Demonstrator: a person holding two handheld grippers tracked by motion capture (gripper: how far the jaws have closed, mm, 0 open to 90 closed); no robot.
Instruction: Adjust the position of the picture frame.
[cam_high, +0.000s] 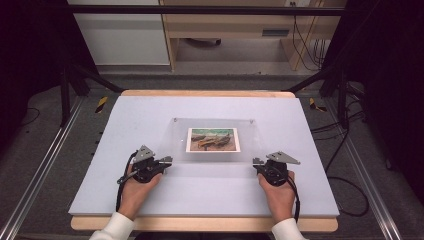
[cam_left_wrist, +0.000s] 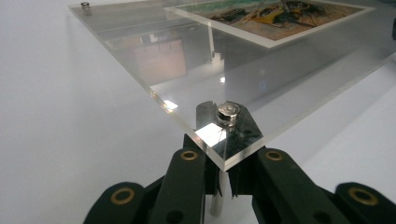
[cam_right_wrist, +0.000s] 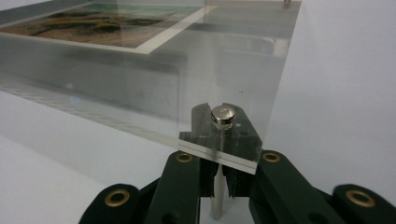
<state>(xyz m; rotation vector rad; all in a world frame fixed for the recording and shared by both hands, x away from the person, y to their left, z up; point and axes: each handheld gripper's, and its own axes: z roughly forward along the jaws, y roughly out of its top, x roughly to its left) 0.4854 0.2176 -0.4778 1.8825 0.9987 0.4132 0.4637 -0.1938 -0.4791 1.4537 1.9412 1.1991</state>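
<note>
Acrylic frame (cam_high: 215, 140) with picture (cam_high: 212, 139) on white mat (cam_high: 150, 110), unobstructed.

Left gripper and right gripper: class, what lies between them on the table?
In the high view, the near edge of the clear acrylic frame spans between left gripper and right gripper, its picture just behind.

White sleeve cuffs (cam_high: 119, 223), black fingers (cam_left_wrist: 182, 186), brass rivets, grey plates, black cables
</note>
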